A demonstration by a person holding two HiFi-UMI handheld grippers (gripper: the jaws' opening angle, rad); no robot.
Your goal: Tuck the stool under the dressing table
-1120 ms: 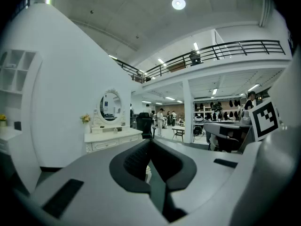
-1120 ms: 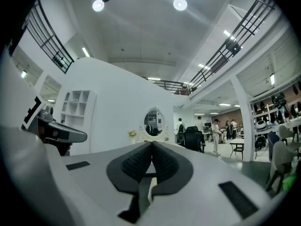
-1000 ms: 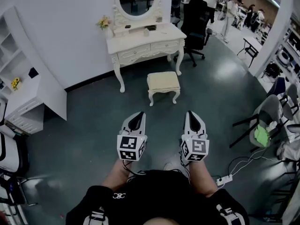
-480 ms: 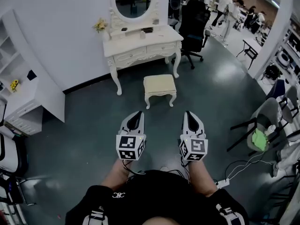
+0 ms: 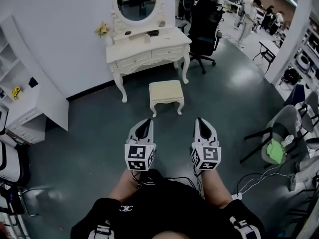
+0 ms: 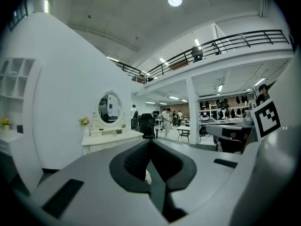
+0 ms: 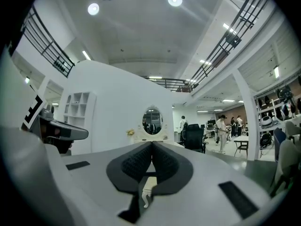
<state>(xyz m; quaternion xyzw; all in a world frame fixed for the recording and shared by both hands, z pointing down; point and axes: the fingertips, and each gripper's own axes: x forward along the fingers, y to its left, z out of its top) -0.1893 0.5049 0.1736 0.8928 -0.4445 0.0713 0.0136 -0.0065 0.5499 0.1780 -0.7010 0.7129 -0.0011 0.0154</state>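
A cream cushioned stool [image 5: 166,92] with white carved legs stands on the grey floor, just in front of the white dressing table [image 5: 147,48] with its oval mirror [image 5: 136,1]. My left gripper [image 5: 145,123] and right gripper [image 5: 204,122] hover side by side well short of the stool, both shut with nothing between the jaws. In the left gripper view the dressing table [image 6: 110,136] shows far ahead. Through the right gripper's jaws I glimpse a bit of the stool [image 7: 148,186].
A black office chair [image 5: 204,26] stands right of the dressing table. White shelving and a cabinet [image 5: 27,111] line the left wall. Chairs [image 5: 279,133] and a power strip with cables [image 5: 249,180] lie at the right. People stand in the far background.
The stool and dressing table have shifted farther off and leftward in the head view as I move across the floor. Both grippers stay shut and keep their places in the head view.
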